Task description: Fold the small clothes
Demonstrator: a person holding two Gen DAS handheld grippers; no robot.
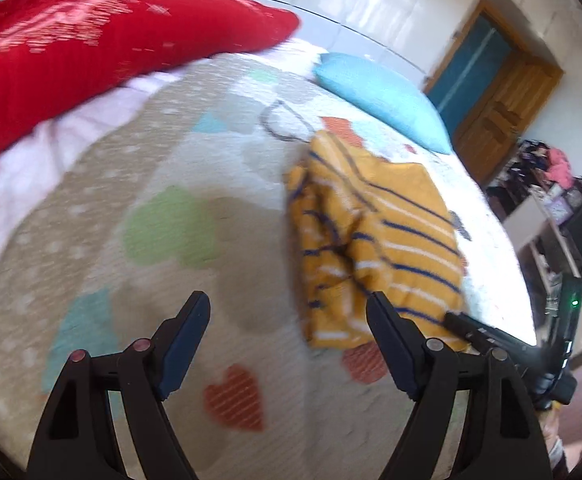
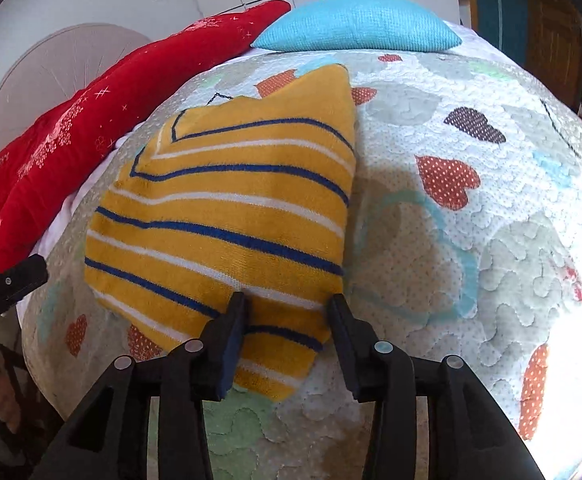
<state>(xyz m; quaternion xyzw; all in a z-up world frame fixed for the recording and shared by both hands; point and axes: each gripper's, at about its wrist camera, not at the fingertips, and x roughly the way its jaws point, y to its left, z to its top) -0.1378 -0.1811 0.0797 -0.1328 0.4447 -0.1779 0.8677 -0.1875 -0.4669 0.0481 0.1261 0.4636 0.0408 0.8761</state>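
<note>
A yellow striped garment (image 2: 227, 216) lies folded on the bed's heart-print quilt (image 2: 471, 264), near a red pillow (image 2: 71, 140) and a blue pillow (image 2: 359, 24). The right tool (image 2: 287, 308) is partly open, its fingers straddling the garment's near edge. The left tool (image 1: 287, 304) is wide open, holding nothing, beside the garment.

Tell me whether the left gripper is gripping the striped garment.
No, the left gripper stands open over the quilt, its fingers clear of the striped garment.
</note>
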